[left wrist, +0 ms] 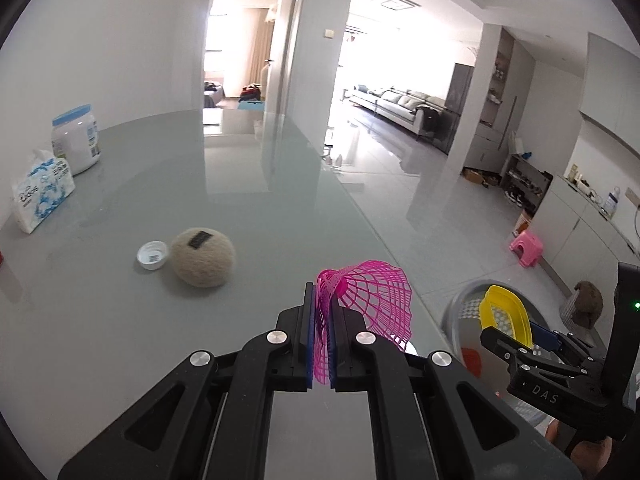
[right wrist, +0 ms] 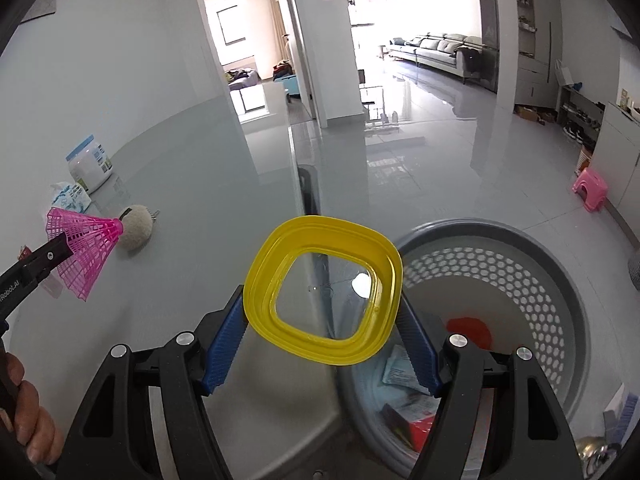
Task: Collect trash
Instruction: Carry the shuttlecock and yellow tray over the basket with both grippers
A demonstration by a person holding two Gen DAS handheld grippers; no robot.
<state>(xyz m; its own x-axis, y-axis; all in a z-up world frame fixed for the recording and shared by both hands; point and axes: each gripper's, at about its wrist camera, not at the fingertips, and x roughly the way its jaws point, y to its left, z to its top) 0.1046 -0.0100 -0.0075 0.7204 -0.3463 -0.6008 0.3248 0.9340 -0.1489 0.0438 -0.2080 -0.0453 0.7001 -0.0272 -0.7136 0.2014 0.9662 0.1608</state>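
Note:
My left gripper (left wrist: 322, 292) is shut on the skirt of a pink plastic shuttlecock (left wrist: 372, 300), held up over the glass table's (left wrist: 200, 184) right edge. From the right wrist view the shuttlecock (right wrist: 86, 248) hangs at the far left, pinched in that gripper (right wrist: 60, 250). My right gripper (right wrist: 322, 304) clamps a yellow lid with a clear centre (right wrist: 260, 280) between its blue pads (right wrist: 224, 344), over the table edge beside a grey perforated bin (right wrist: 520, 264) on the floor. The left wrist view shows the lid (left wrist: 504, 308) over the bin (left wrist: 468, 300).
On the table lie a beige wool ball (left wrist: 203, 256), a white cap (left wrist: 152, 255), a tissue pack (left wrist: 42, 192) and a white jar (left wrist: 78, 140). The bin holds papers and a red packet (right wrist: 420, 428). A pink stool (left wrist: 526, 247) stands on the floor. A hand (right wrist: 28, 412) grips the left handle.

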